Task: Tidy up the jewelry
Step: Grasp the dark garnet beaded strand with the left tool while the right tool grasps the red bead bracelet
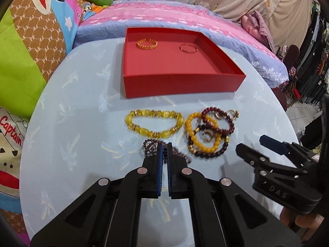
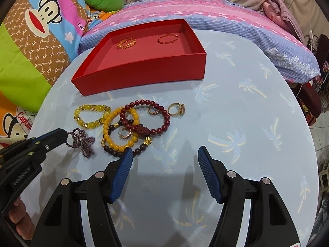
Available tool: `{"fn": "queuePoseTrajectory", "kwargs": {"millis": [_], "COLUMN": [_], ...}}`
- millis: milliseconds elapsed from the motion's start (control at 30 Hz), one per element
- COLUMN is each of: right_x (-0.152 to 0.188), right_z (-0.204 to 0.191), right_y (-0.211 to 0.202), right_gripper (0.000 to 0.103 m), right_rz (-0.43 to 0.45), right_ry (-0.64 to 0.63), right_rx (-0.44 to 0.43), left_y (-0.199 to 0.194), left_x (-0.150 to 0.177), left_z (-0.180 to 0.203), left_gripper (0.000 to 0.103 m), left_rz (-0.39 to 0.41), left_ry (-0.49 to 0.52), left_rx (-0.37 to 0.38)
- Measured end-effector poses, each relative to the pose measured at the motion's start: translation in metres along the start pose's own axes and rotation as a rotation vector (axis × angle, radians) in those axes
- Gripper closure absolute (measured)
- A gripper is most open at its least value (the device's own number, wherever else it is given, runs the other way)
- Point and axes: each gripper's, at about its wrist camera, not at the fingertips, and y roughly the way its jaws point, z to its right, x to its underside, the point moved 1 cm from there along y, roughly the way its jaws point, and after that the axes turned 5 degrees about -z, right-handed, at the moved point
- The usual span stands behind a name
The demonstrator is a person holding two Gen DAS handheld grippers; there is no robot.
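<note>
Left wrist view: the left claw (image 1: 164, 147) is closed, its 2 blue pads pinched on a purple bead strand (image 1: 152, 149) that bunches at the fingertips and trails off to either side of them. Just beyond the tips lies a yellow bracelet (image 1: 154, 124), its long axis running left to right. To its right sits a tangle (image 1: 209, 132) of an amber bracelet, a dark red one, a brown one and small gold rings, all overlapping. Farther back stands a red box (image 1: 181, 82) on the pale blue table (image 1: 78, 123); inside it, near the far wall, are a gold cuff (image 1: 147, 43) on the left and a thin bangle (image 1: 188, 48) on the right, well apart. The right claw (image 1: 249, 147) shows at the right edge, spread open.

Right wrist view: the right claw (image 2: 163, 150) is wide open with nothing between its pads; its left fingertip (image 2: 128, 154) overlaps the brown beads of the tangle (image 2: 131, 127) in the picture, though contact cannot be told. The left claw (image 2: 63, 134) enters from the left, gripping the strand (image 2: 83, 142), which hangs in loops past its tip. A gold ring (image 2: 176, 109) lies just right of the tangle. The box (image 2: 144, 72) sits beyond.
</note>
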Motion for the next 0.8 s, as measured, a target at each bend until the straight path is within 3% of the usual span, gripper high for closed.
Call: {"fn": "queuePoseTrajectory", "kwargs": {"millis": [500, 800], "right_x": [-0.028, -0.029], "right_z": [-0.034, -0.033], "right_y": [0.026, 0.034], "right_gripper": [0.061, 0.082], "right_rz": [-0.02, -0.036], "right_ry": [-0.092, -0.084], "right_rx": [-0.049, -0.069], "left_y": [0.019, 0.025], "left_x": [-0.024, -0.023], "left_z": [0.008, 0.006], "left_gripper": [0.1, 0.1], "left_rz": [-0.024, -0.043], "left_ry": [0.012, 0.004], "left_rx": [-0.009, -0.008]}}
